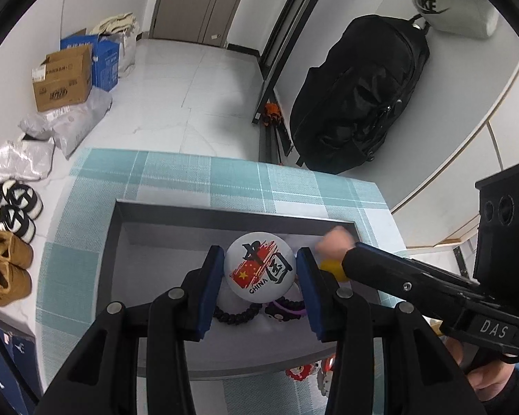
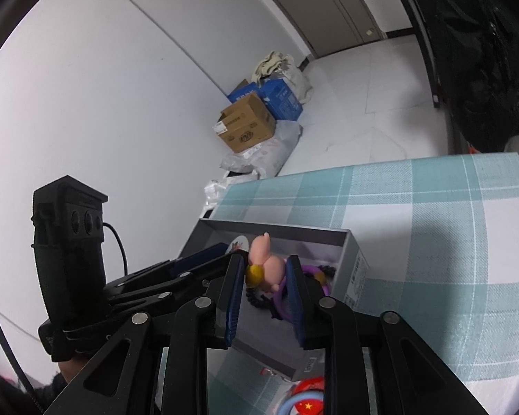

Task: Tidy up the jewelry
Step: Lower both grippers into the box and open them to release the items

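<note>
A grey open box (image 1: 119, 242) sits on the teal checked cloth; it also shows in the right wrist view (image 2: 349, 269). My left gripper (image 1: 259, 266) is shut on a round white CHINA badge (image 1: 259, 271) and holds it over the box. Under it lie a dark bead bracelet (image 1: 237, 314) and a purple bracelet (image 1: 289, 309). My right gripper (image 2: 264, 269) is shut on a pink figure with a yellow ring (image 2: 264, 259) above the box, next to the left gripper. The pink figure (image 1: 334, 243) shows blurred in the left wrist view.
More badges and charms lie on the cloth in front of the box (image 1: 311, 371), (image 2: 308, 401). A black backpack (image 1: 360, 97) hangs on the wall beyond the table. Cardboard boxes (image 1: 64, 76), bags and shoes (image 1: 7, 269) stand on the floor to the left.
</note>
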`<state>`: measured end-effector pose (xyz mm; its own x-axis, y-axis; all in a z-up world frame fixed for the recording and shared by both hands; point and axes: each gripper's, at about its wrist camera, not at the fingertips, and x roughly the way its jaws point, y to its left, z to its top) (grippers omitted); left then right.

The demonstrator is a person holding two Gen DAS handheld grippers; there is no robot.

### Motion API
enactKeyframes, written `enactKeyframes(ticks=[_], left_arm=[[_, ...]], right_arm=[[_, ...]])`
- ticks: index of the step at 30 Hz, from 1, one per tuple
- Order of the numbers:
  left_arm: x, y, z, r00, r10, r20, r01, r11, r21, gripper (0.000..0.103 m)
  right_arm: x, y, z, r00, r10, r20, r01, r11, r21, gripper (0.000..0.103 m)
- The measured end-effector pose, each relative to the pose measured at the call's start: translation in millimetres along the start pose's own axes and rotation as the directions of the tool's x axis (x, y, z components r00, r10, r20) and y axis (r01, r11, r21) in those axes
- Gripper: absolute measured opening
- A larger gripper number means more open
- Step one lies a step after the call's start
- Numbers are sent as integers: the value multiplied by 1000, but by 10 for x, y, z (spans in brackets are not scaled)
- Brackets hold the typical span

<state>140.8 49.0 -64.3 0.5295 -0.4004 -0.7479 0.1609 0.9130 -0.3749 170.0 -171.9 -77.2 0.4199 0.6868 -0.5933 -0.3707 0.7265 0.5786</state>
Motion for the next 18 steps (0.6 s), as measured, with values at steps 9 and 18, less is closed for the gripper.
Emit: enactKeyframes(ticks=[9, 18], left_arm=[[7, 29, -16, 999, -27, -25, 26, 998, -51, 50], [-86, -27, -73, 1000, -3, -18, 3, 999, -40, 50]], right_arm=[[-133, -29, 13, 998, 13, 59, -14, 1000, 8, 38], [-219, -50, -25, 996, -12, 85, 11, 1000, 13, 47]])
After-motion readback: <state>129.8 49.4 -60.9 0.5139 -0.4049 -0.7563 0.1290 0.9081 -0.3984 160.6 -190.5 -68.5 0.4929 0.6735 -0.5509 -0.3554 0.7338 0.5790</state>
